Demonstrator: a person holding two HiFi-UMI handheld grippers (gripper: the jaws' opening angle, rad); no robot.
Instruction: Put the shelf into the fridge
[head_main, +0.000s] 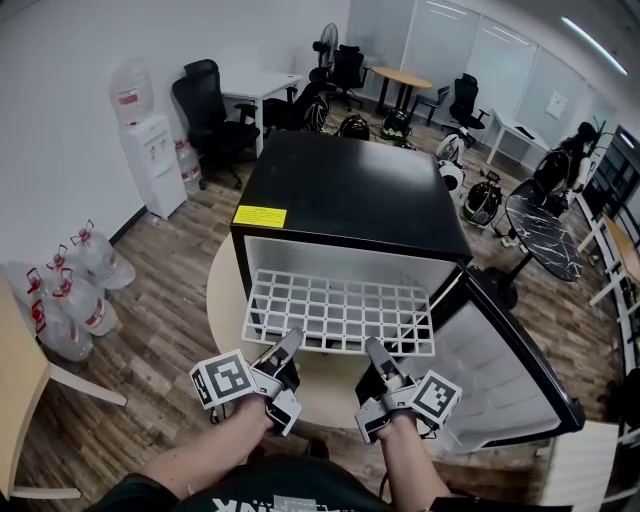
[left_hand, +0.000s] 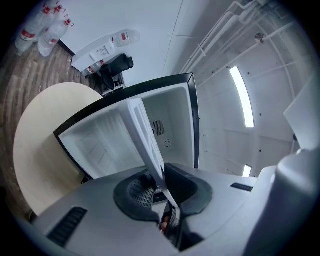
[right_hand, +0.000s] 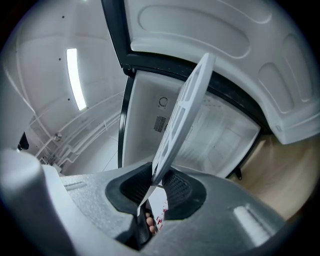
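My left gripper (head_main: 288, 345) and right gripper (head_main: 373, 352) each clench the near edge of the white grid shelf (head_main: 338, 308). It lies level, partway inside the open black mini fridge (head_main: 350, 190) on the round table (head_main: 222, 292).

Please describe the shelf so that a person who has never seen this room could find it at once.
Find the black fridge on the round beige table in mid-room, its door open. At its opening is the shelf, a flat white grid held at its near edge by the left gripper and the right gripper. It is the only white lattice in view.
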